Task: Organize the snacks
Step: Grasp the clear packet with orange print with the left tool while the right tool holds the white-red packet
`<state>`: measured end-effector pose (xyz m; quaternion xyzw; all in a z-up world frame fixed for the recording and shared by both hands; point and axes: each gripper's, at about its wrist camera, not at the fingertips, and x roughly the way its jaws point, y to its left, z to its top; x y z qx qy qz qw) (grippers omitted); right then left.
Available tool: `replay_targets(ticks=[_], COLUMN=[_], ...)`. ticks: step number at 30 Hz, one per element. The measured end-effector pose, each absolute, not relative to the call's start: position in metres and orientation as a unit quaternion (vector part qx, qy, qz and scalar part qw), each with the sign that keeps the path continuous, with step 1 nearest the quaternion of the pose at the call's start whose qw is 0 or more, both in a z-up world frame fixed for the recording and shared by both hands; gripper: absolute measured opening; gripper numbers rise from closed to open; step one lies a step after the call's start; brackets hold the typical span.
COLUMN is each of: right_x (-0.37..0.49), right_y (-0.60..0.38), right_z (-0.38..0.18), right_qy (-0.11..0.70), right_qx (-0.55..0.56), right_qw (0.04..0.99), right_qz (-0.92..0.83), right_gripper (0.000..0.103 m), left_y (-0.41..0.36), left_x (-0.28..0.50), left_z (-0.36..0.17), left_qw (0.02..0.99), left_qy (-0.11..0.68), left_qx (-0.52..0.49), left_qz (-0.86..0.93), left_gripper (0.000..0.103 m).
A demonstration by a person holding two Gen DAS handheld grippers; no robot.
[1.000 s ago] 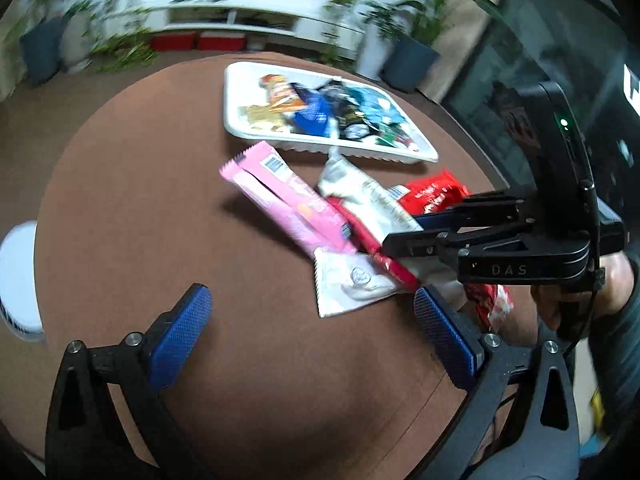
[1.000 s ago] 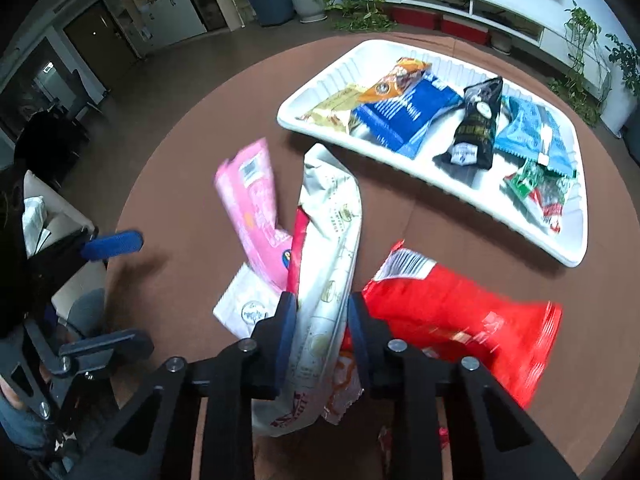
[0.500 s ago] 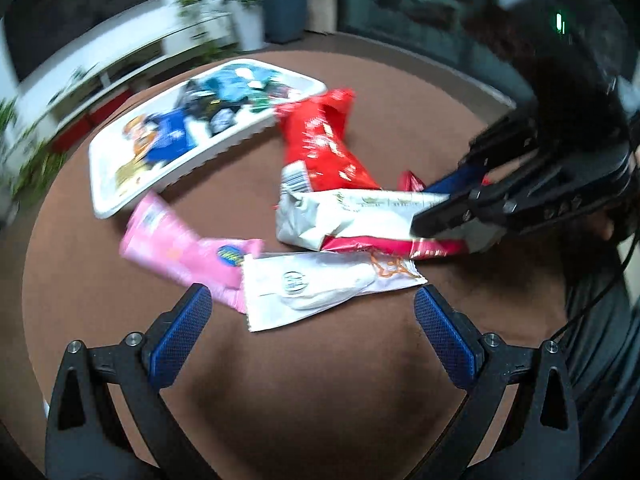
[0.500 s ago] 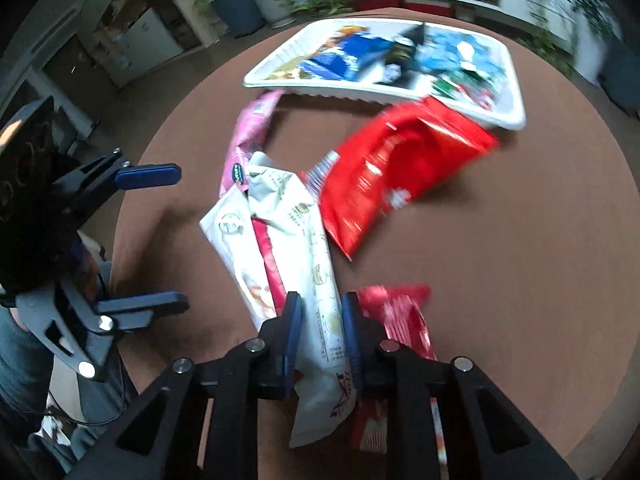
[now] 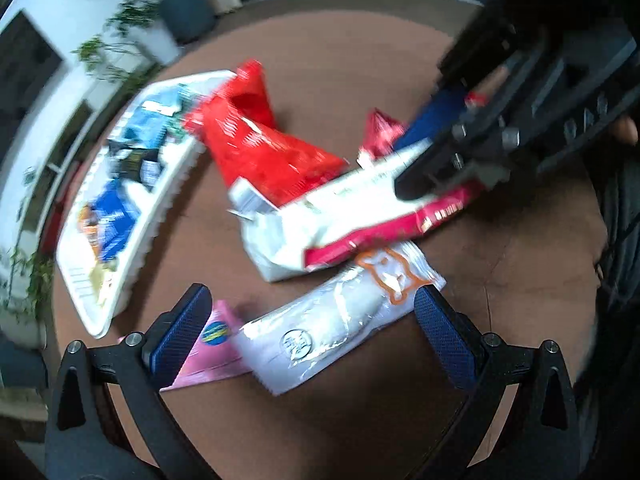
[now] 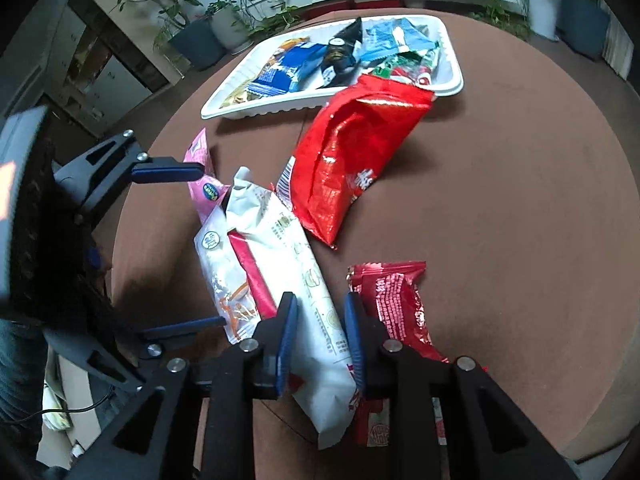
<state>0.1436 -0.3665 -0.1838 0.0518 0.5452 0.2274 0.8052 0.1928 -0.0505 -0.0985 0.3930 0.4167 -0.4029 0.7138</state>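
Note:
My right gripper (image 6: pixel 320 312) has a long white and red snack packet (image 6: pixel 288 248) between its pads, which still touch it as the jaws are opening. The packet lies across a clear white packet (image 5: pixel 328 332). My left gripper (image 5: pixel 308 308) hangs open, straddling that clear packet, with a pink packet (image 5: pixel 208 352) under its left finger. A big red bag (image 6: pixel 352 160) leans near the white tray (image 6: pixel 320 106). A small red packet (image 6: pixel 400 304) lies beside the right finger. In the left wrist view the right gripper (image 5: pixel 440 152) is at the upper right.
The tray holds several blue, black and green snack packets. All of this sits on a round brown table (image 6: pixel 520 200), bare on its right side. Potted plants and a white shelf stand beyond the far edge. A person's dark sleeve is at the right in the left wrist view.
My left gripper has rolled and come in low over the clear white packet. My right gripper has drawn back with the white and red packet, and its jaws have spread a little.

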Motion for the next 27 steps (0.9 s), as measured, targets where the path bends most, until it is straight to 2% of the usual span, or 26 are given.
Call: replay_targets(ticks=[2,6,8,9,10,11,12,15,23,25,27], right_x=[0.145,0.145,0.145,0.143,0.142,0.14,0.138,0.135,0.129,0.129,0.129], right_y=[-0.37,-0.373,-0.369,-0.368,-0.366,-0.363,-0.361,-0.356,-0.35,-0.351,-0.351], right_z=[-0.185,-0.186,-0.188,-0.187,-0.187,-0.186,-0.185,-0.183,-0.186,-0.187,-0.187], right_qy=[0.547,0.549,0.553,0.553,0.552,0.552,0.551,0.549,0.557,0.559,0.56], right_qx=[0.063,0.069,0.067,0.066,0.063,0.058,0.053,0.037,-0.005,-0.004,-0.003], right_qw=[0.803,0.8,0.795,0.794,0.793,0.794,0.794,0.796,0.791,0.789,0.788], right_qz=[0.226,0.232,0.24,0.244,0.248,0.25,0.251,0.252,0.255,0.254,0.256], right_gripper=[0.032,0.033,0.039,0.042,0.049,0.054,0.055,0.059,0.06,0.06,0.06], left_y=[-0.05,-0.045,-0.04,-0.039,-0.037,-0.036,-0.035,-0.036,-0.044,-0.048,-0.05], left_x=[0.194,0.199,0.202,0.199,0.199,0.199,0.198,0.196,0.193,0.182,0.175], left_z=[-0.105,-0.107,-0.107,-0.106,-0.106,-0.106,-0.106,-0.105,-0.101,-0.103,-0.106], left_qw=[0.704,0.699,0.701,0.701,0.7,0.7,0.701,0.702,0.705,0.691,0.681], left_qy=[0.425,0.45,0.461,0.467,0.472,0.475,0.477,0.481,0.484,0.486,0.479], left_qx=[0.397,0.37,0.347,0.338,0.328,0.319,0.314,0.311,0.326,0.327,0.342], left_qz=[-0.409,-0.415,-0.419,-0.421,-0.424,-0.427,-0.427,-0.423,-0.402,-0.424,-0.435], left_gripper=[0.102,0.099,0.089,0.081,0.073,0.069,0.063,0.055,0.057,0.07,0.071])
